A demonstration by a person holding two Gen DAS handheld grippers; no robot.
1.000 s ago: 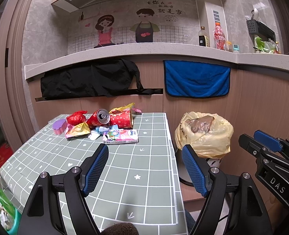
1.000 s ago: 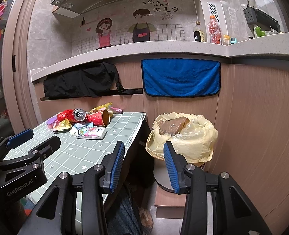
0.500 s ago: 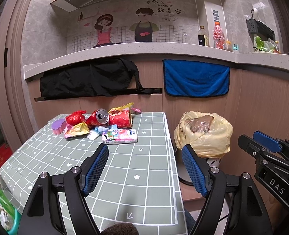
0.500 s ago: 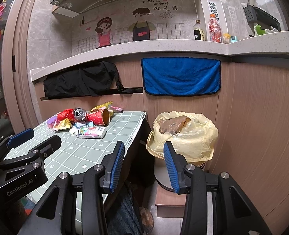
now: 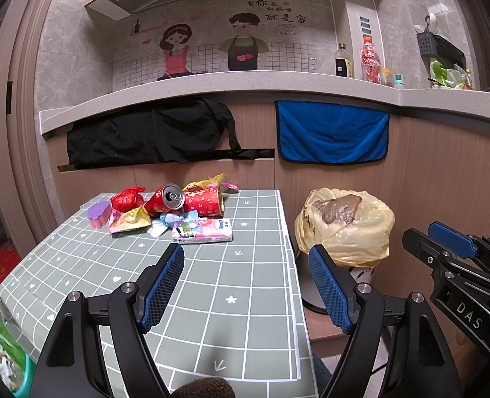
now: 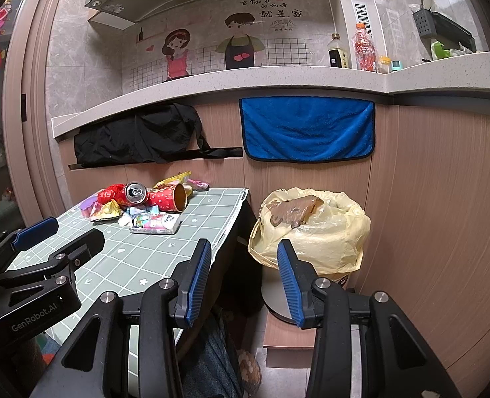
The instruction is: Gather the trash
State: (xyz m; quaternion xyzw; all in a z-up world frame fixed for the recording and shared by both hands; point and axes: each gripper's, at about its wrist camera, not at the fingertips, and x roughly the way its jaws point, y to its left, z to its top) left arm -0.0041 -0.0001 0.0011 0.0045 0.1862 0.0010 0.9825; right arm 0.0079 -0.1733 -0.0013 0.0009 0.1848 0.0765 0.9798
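Observation:
A pile of trash lies at the far end of the table: a red can (image 5: 167, 198) (image 6: 133, 193), a red paper cup (image 5: 205, 200) (image 6: 168, 197), a tissue pack (image 5: 203, 230) (image 6: 155, 224), a red wrapper (image 5: 127, 199) and a yellow-pink wrapper (image 5: 129, 220). A bin lined with a yellow bag (image 5: 344, 229) (image 6: 311, 229) stands on the floor right of the table. My left gripper (image 5: 245, 282) is open and empty above the near table. My right gripper (image 6: 243, 278) is open and empty, near the table's right edge, short of the bin.
The table has a green grid cloth (image 5: 238, 282) (image 6: 129, 258). A purple sponge (image 5: 98, 215) lies left of the pile. A black cloth (image 5: 152, 132) and a blue towel (image 5: 331, 132) hang on the wooden counter front. Bottles (image 5: 369, 59) stand on the counter.
Both views have shifted very slightly. The trash and both open grippers stand as before.

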